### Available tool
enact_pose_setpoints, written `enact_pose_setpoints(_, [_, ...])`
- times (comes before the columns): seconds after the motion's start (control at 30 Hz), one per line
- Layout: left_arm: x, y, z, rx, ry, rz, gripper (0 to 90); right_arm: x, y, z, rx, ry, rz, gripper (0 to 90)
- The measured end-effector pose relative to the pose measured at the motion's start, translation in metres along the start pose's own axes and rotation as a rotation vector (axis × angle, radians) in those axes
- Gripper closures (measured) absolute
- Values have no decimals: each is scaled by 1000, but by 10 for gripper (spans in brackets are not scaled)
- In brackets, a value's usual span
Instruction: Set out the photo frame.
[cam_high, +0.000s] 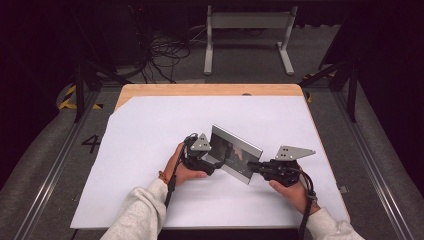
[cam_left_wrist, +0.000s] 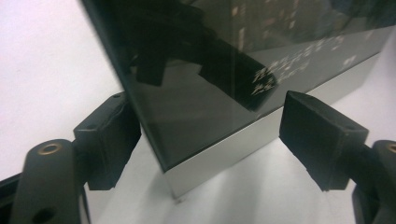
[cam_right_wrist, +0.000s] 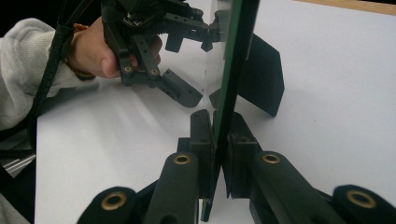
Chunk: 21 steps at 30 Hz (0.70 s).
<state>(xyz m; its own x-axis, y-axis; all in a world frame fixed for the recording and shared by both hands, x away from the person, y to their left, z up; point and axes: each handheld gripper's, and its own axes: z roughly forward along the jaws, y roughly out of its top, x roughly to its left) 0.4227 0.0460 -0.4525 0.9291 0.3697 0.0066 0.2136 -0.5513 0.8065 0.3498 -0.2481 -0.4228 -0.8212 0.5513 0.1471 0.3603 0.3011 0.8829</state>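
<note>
High view: a picture frame (cam_high: 235, 154) is stood upright mid-counter (cam_high: 150, 125) on white paper, the left tool (cam_high: 212, 162) at its near-left end, the right tool (cam_high: 252, 166) at its right edge. Left gripper view: the jaws are spread wide around the frame's lower corner (cam_left_wrist: 196, 154), not closed on it, probably placed for steadying. Right gripper view: the frame edge (cam_right_wrist: 229, 93) is clamped between narrow jaws, likely so it is kept vertical; its rear stand (cam_right_wrist: 264, 79) is swung out.

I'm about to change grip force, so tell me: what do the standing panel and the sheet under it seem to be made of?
Panel: it looks like a glass or glossy acrylic front, since its dark face mirrors the left gripper, with a brushed-metal-looking silver edge. I cannot tell glass from plastic. The right gripper is shut on its thin edge. White sheet: matte, likely paper or thin board, with soft shadows and no glare.
</note>
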Motion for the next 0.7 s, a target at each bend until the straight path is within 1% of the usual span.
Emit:
enact_pose_setpoints(0.03, [0, 0, 0, 0, 0, 0, 245, 0, 0, 0, 0, 0, 0, 839])
enact_pose_setpoints(0.07, [-1, 1, 0, 1, 1, 9, 252, 1, 0, 0, 3, -4, -6, 836])
enact_pose_setpoints(0.1, [-2, 1, 0, -3, -5, 3, 252, 1, 0, 0, 3, -4, -6, 836])
enact_pose_setpoints(0.17, [-2, 2, -1, 5, 2, 9, 258, 1, 0, 0, 5, -12, -11, 828])
enact_pose_setpoints(0.2, [-1, 1, -2, 2, 1, 7, 272, 1, 0, 0, 4, -13, -9, 826])
enact_pose_setpoints(0.23, [-1, 1, -3, -3, -9, -5, 288, 1, 0, 0, 4, -16, -10, 822])
enact_pose_setpoints(0.33, [0, 0, -5, 8, -8, 9, 336, 1, 0, -1, 7, -30, -13, 814])
enact_pose_setpoints(0.37, [-1, 0, -6, 9, -9, 5, 345, 1, 0, -1, 6, -33, -12, 812])
enact_pose_setpoints(0.4, [-2, 0, -7, 14, -9, 9, 356, 0, 0, -1, 6, -38, -7, 811])
enact_pose_setpoints(0.43, [-2, 0, -9, 24, -12, 25, 372, 0, 0, -1, 8, -46, -8, 810])
enact_pose_setpoints(0.47, [-3, 0, -10, 27, -7, 24, 405, -1, 0, -2, 8, -58, -8, 802])
enact_pose_setpoints(0.5, [-4, 0, -11, 32, -7, 35, 429, -1, 0, -2, 8, -65, -2, 797])
enact_pose_setpoints(0.57, [-6, -1, -13, 41, 17, 46, 496, -3, -1, -3, 4, -83, -4, 783])
enact_pose_setpoints(0.63, [-8, -1, -14, 52, 25, 57, 512, -3, -1, -4, 5, -84, -7, 780])
enact_pose_setpoints(0.7, [-9, -1, -16, 57, 24, 62, 526, -2, -1, -3, 11, -93, -20, 770])
